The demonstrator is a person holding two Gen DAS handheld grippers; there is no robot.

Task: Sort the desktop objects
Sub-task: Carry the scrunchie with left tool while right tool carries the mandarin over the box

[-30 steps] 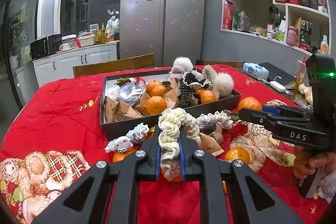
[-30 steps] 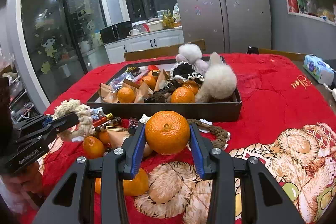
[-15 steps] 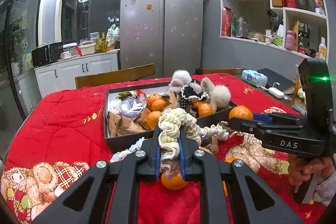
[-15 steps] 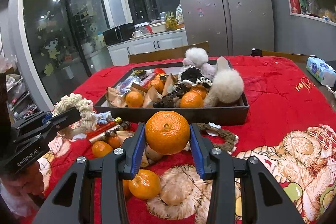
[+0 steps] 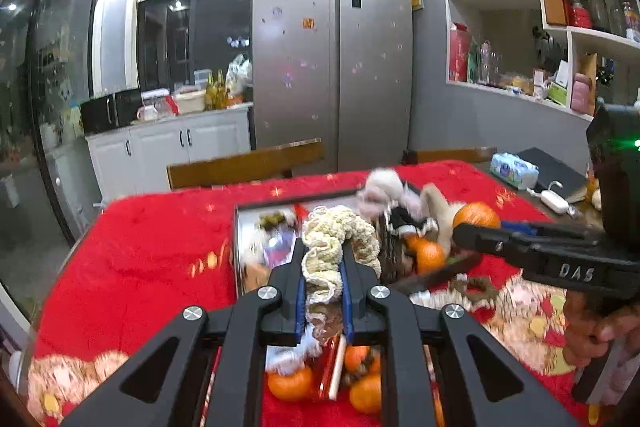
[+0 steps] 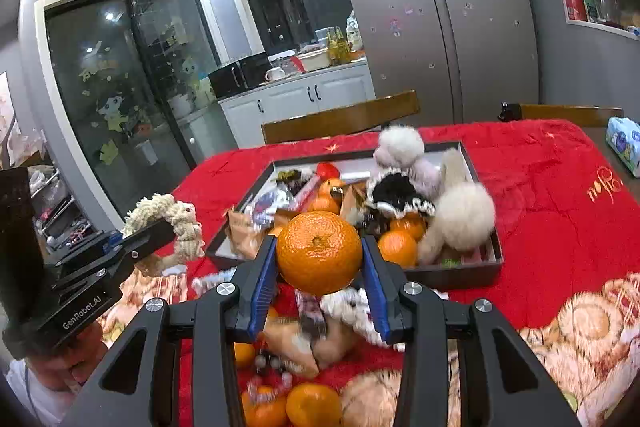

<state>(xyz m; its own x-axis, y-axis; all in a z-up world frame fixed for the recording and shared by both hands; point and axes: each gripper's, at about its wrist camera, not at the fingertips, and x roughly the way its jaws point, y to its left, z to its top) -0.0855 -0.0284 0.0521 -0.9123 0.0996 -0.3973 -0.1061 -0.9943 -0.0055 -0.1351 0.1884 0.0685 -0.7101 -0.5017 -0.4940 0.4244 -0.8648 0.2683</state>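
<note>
- Pinching a cream-coloured frilly knitted scrunchie (image 5: pixel 338 239), the left gripper (image 5: pixel 323 291) has its blue-padded jaws pressed onto the loop, which stands up between them and curls over their tips.
- Beneath that gripper, loose small oranges (image 5: pixel 290 381) and a pale stick-shaped item lie on the red plush tablecloth with teddy-bear print (image 5: pixel 152 267), near its front edge.
- Clamped between the jaws of the right gripper (image 6: pixel 319 263) is a round orange mandarin (image 6: pixel 319 251), held clear of the cloth.
- Under it, more mandarins, a brown wrapped packet and a white frilly band sit in a blurred heap near the front edge.
- Just beyond both grippers, toward the middle of the cloth, sits a shallow dark rectangular box tray (image 6: pixel 460 273), filled with mandarins, wrappers, a black-and-white frilly band (image 6: pixel 394 193) and fluffy white pom-pom toys (image 6: pixel 460 213).
- Beyond the far edge, a wooden chair back (image 6: pixel 340 115) stands before a silver two-door refrigerator (image 5: pixel 332 67).
- Near the far right corner lies a pale blue tissue pack (image 5: pixel 514 169).
</note>
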